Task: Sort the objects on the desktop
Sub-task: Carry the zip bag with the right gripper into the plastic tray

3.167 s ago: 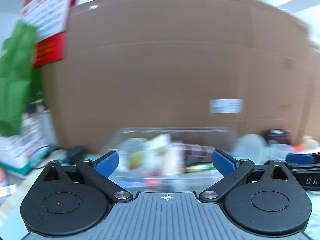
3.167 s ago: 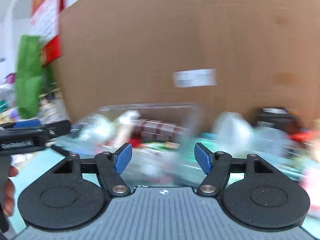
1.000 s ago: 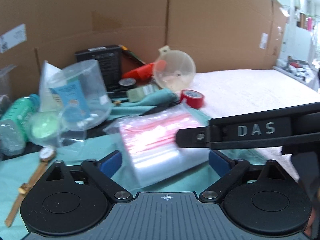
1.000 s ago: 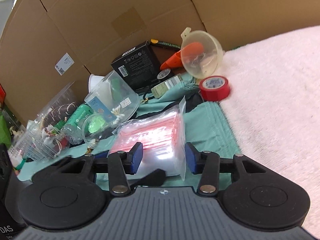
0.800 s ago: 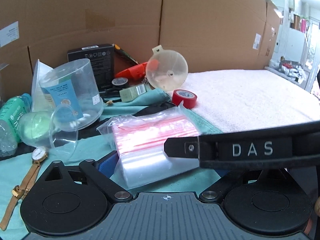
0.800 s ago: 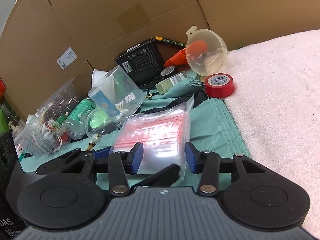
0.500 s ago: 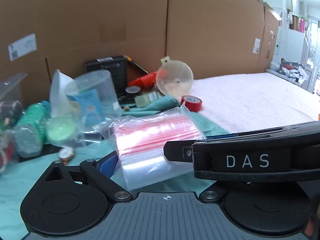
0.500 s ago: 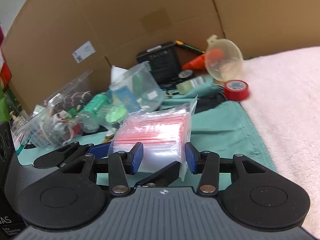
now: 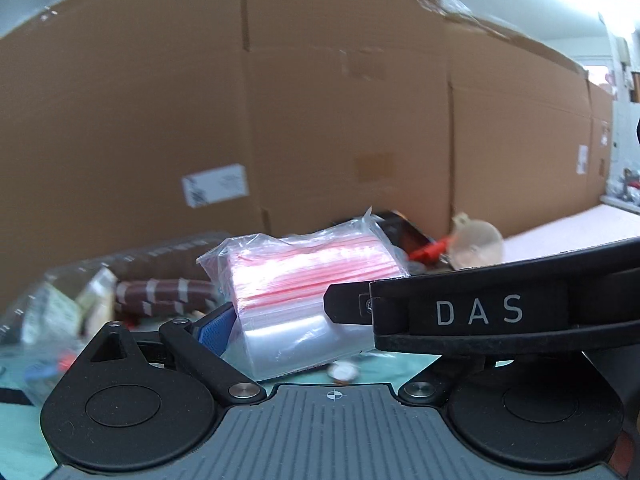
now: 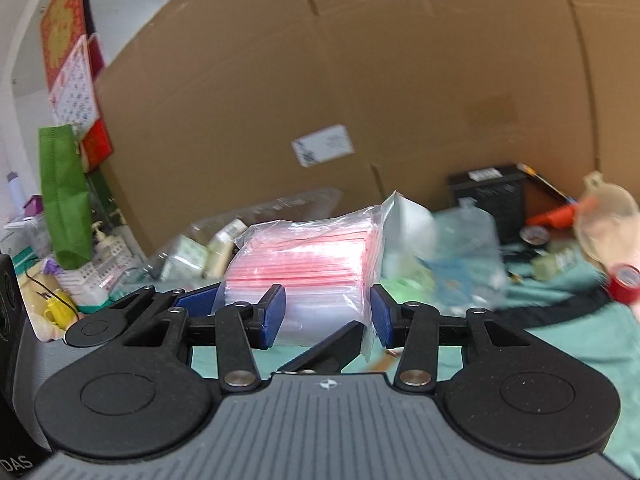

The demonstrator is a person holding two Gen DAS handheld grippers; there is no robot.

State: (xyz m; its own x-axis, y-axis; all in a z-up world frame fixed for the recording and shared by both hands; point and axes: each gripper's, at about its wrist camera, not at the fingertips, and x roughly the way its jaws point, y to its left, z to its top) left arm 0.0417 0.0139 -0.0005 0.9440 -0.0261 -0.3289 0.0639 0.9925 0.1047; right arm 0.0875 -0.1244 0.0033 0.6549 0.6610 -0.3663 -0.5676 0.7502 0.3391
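A clear pack of zip bags with red seal strips point(image 9: 304, 288) is held in the air between both grippers. My left gripper point(image 9: 304, 328) is shut on its near edge; only the left blue pad point(image 9: 214, 328) shows, the right one is hidden behind the right tool. My right gripper point(image 10: 326, 316) is shut on the same pack point(image 10: 312, 268) from the other side. A clear plastic bin point(image 9: 132, 276) with mixed items lies behind and left of the pack; it also shows in the right wrist view point(image 10: 256, 224).
A cardboard wall point(image 9: 320, 120) runs along the back. On the teal cloth point(image 10: 560, 320) lie a clear tub point(image 10: 460, 248), a black box point(image 10: 488, 192), a funnel point(image 10: 608, 216), red tape point(image 10: 624, 280) and a watch point(image 9: 344, 372). A green bag point(image 10: 64, 192) stands at far left.
Both grippers have lifted the pack of zip bags off the cloth and swung it left, from the funnel and tape side toward the clear bin.
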